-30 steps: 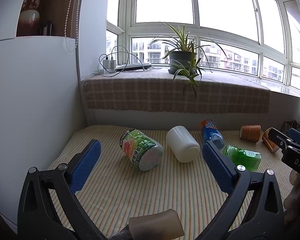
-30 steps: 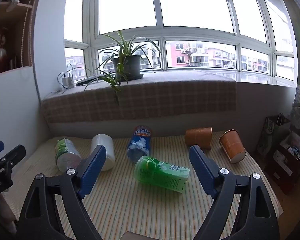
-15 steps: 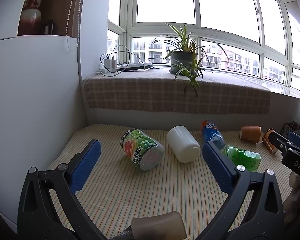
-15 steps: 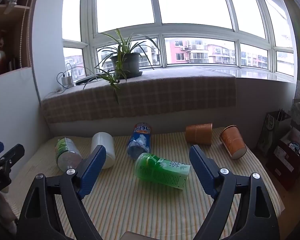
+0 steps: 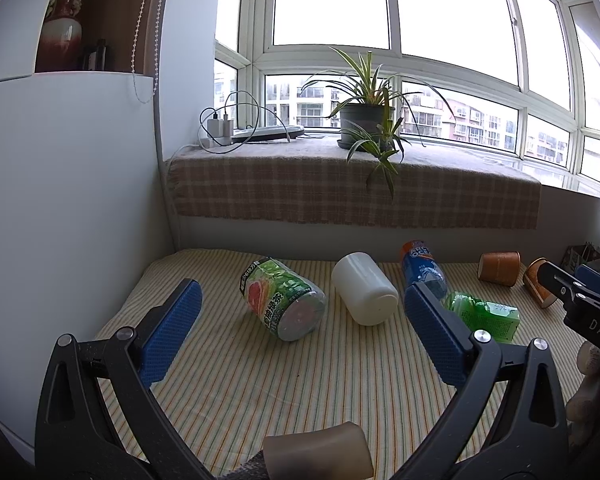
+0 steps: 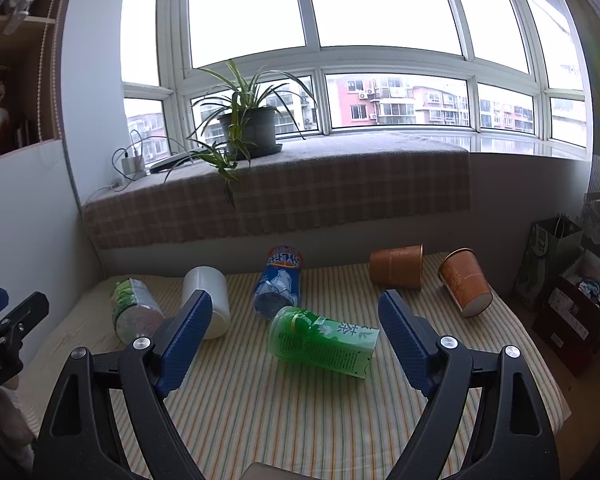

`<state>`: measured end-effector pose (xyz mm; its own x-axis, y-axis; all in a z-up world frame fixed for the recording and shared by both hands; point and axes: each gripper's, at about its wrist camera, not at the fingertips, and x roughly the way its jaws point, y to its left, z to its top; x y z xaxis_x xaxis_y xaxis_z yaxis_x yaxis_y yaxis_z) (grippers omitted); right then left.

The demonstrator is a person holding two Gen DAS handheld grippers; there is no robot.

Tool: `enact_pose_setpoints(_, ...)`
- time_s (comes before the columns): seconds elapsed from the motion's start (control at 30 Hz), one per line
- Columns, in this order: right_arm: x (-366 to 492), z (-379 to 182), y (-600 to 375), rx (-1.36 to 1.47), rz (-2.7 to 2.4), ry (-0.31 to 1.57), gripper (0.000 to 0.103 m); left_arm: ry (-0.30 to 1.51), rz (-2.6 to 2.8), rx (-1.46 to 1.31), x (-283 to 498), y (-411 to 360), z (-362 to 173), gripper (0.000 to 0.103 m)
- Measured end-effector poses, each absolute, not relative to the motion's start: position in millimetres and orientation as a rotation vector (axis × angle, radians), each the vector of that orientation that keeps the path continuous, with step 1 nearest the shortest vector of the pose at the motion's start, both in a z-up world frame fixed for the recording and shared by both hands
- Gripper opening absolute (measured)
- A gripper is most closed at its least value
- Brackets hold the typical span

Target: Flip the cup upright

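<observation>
1. Two grippers hover above the striped cloth [image 6: 300, 408], both with blue pads spread wide and nothing between them: left gripper [image 5: 304, 330], right gripper [image 6: 296, 336].
2. Each gripper points toward the window wall; the right gripper's tip shows at the right edge of the left wrist view, and the left gripper's tip at the left edge of the right wrist view.
3. Six containers lie on their sides on the cloth. From left to right: a green-label jar [image 5: 284, 300], a white cup [image 5: 364, 294], a blue bottle [image 6: 278, 284], a green tea bottle [image 6: 324, 342], then two orange paper cups.
4. Near orange cup [image 6: 464, 282]: far right, base toward the camera. Far orange cup [image 6: 396, 266]: just left of it, apart.
5. In the left wrist view the right pad covers part of the green tea bottle; the near orange cup is partly hidden behind the right gripper.
6. Contents of the cups cannot be made out.
7. A potted plant [image 6: 248, 128] sits on the sill.
</observation>
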<state>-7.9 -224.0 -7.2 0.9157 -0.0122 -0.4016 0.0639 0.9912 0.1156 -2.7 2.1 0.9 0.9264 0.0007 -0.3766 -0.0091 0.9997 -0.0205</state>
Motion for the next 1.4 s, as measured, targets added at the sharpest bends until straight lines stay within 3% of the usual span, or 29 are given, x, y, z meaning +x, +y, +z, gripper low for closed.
enact_pose_setpoints(1.4, -7.9, -10.7, -229.1, 0.145, -0.041, 0.435, 0.085, 0.388, 0.001, -0.018, -4.4, -1.5, 1.5, 0.103)
